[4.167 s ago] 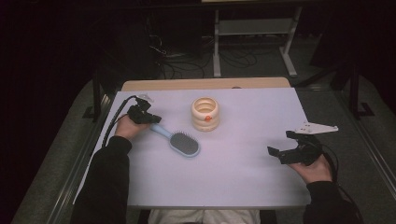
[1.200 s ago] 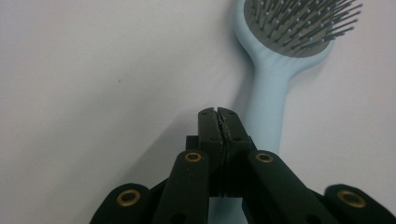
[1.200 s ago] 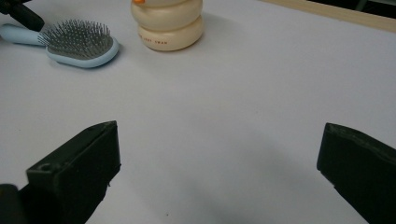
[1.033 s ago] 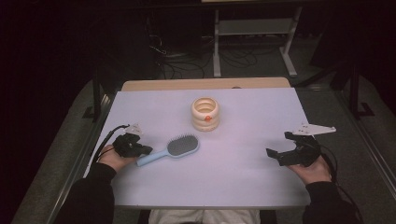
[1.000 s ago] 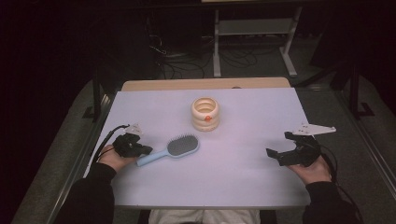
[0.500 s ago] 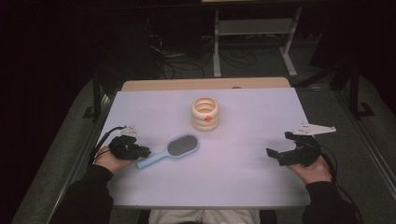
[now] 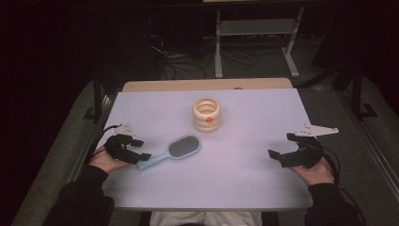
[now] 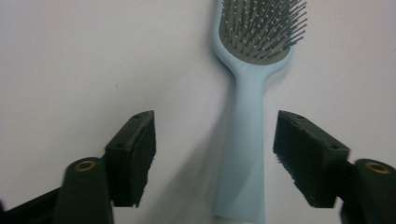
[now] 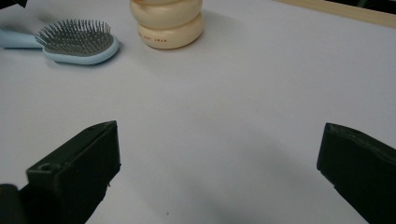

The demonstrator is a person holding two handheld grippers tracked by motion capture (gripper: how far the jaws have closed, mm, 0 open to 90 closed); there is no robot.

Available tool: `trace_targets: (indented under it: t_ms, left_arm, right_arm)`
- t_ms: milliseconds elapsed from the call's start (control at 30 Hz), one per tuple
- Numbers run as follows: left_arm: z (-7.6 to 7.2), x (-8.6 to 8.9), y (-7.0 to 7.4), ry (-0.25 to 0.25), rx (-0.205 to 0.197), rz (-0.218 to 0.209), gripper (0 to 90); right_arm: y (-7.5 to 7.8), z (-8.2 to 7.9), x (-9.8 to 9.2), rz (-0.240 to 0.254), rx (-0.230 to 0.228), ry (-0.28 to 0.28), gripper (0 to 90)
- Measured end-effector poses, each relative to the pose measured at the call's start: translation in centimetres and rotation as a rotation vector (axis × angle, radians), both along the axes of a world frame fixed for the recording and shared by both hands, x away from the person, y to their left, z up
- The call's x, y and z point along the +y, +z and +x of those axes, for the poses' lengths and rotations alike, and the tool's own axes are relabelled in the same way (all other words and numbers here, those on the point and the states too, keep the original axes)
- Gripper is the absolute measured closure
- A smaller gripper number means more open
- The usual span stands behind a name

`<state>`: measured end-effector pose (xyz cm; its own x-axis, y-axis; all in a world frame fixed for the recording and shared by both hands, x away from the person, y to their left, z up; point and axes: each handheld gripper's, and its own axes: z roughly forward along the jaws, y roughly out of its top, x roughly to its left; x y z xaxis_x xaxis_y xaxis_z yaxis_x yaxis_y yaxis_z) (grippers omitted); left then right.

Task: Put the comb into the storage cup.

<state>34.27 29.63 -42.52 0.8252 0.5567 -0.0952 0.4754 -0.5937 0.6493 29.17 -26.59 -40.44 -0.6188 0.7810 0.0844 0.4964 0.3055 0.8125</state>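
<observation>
Hairbrush (image 8: pixel 243 154): smooth pale-blue plastic, grey bristles; ringed holder (image 7: pixel 207 114): glossy cream; table (image 7: pixel 263 179): matt.

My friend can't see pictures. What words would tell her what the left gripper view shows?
A light blue plastic hairbrush lies bristles up on a pale table, its handle running between the left gripper's two black jaws, which have just been opening and stand clear of it on both sides.
</observation>
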Motion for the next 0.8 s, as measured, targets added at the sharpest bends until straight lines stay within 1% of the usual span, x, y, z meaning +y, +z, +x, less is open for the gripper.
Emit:
trace_targets:
  t_ms: [33, 67, 100, 133, 167, 200, 233, 333, 367, 400, 433, 500, 533, 567, 600, 667, 733, 767, 800]
  left_arm:
    - [0.0, 0.0, 0.0, 0.000, 0.000, 0.000, 26.6]
    - [0.1, -0.1, 0.0, -0.010, 0.007, 0.015, 24.1]
    - [0.1, -0.1, 0.0, -0.010, 0.007, 0.015, 21.9]
    - [0.2, -0.2, 0.0, -0.011, 0.010, 0.024, 21.9]
    - [0.3, -0.3, 0.0, -0.015, 0.011, 0.028, 19.7]
    - [0.4, -0.4, 0.1, -0.018, 0.013, 0.027, 18.2]
    - [0.5, -0.6, 0.1, -0.029, 0.028, 0.019, 14.4]
    - [0.6, -0.9, 0.1, -0.037, 0.034, 0.024, 12.4]
    - [0.8, -1.2, 0.1, -0.045, 0.044, 0.019, 7.8]
    - [0.8, -1.2, 0.1, -0.045, 0.044, 0.019, 6.1]
    - [0.8, -1.3, 0.1, -0.053, 0.050, 0.024, 6.1]
    - [0.9, -1.9, 0.1, -0.063, 0.062, 0.034, 1.9]
    - [0.9, -1.9, 0.1, -0.063, 0.062, 0.034, 1.0]
    - [1.1, -2.3, -0.1, -0.070, 0.074, 0.032, 0.0]
    - [1.1, -2.3, -0.1, -0.070, 0.074, 0.032, 0.0]
    - [1.2, -3.0, -0.3, -0.090, 0.086, 0.046, 0.0]
    - [1.4, -3.6, -0.4, -0.100, 0.080, 0.069, 0.0]
    - [1.4, -3.6, -0.4, -0.100, 0.080, 0.069, 0.0]
    - [1.5, -3.9, -0.4, -0.115, 0.090, 0.075, 0.0]
  right_arm:
    - [0.0, 0.0, 0.0, 0.000, 0.000, 0.000, 0.0]
    - [0.0, 0.0, 0.0, 0.000, -0.001, 0.002, 0.0]
    - [0.0, 0.0, 0.0, 0.000, -0.001, 0.002, 0.0]
    - [0.0, 0.0, 0.0, 0.001, 0.000, 0.001, 0.0]
    - [0.0, 0.0, 0.0, 0.000, 0.000, 0.002, 0.0]
    - [0.0, 0.0, 0.0, 0.001, 0.000, 0.002, 0.0]
    - [0.0, 0.0, 0.0, 0.000, 0.002, 0.003, 0.0]
    - [0.0, 0.0, 0.1, -0.001, 0.002, 0.004, 0.0]
    - [0.0, 0.0, 0.1, -0.002, 0.003, 0.006, 0.0]
    - [0.0, 0.0, 0.1, -0.002, 0.004, 0.006, 0.0]
    - [0.0, 0.0, 0.1, -0.002, 0.004, 0.006, 0.0]
    - [0.0, 0.0, 0.1, -0.001, 0.003, 0.007, 0.0]
    - [0.0, 0.0, 0.1, -0.001, 0.003, 0.007, 0.0]
    - [0.0, 0.0, 0.1, -0.001, 0.004, 0.008, 0.0]
    - [0.0, 0.0, 0.1, -0.001, 0.004, 0.008, 0.0]
    - [0.0, 0.0, 0.1, 0.000, 0.002, 0.010, 0.0]
    - [0.0, 0.0, 0.1, 0.001, 0.003, 0.009, 0.0]
    - [0.0, 0.0, 0.1, 0.001, 0.003, 0.009, 0.0]
    - [0.0, 0.0, 0.1, 0.000, 0.005, 0.010, 0.0]
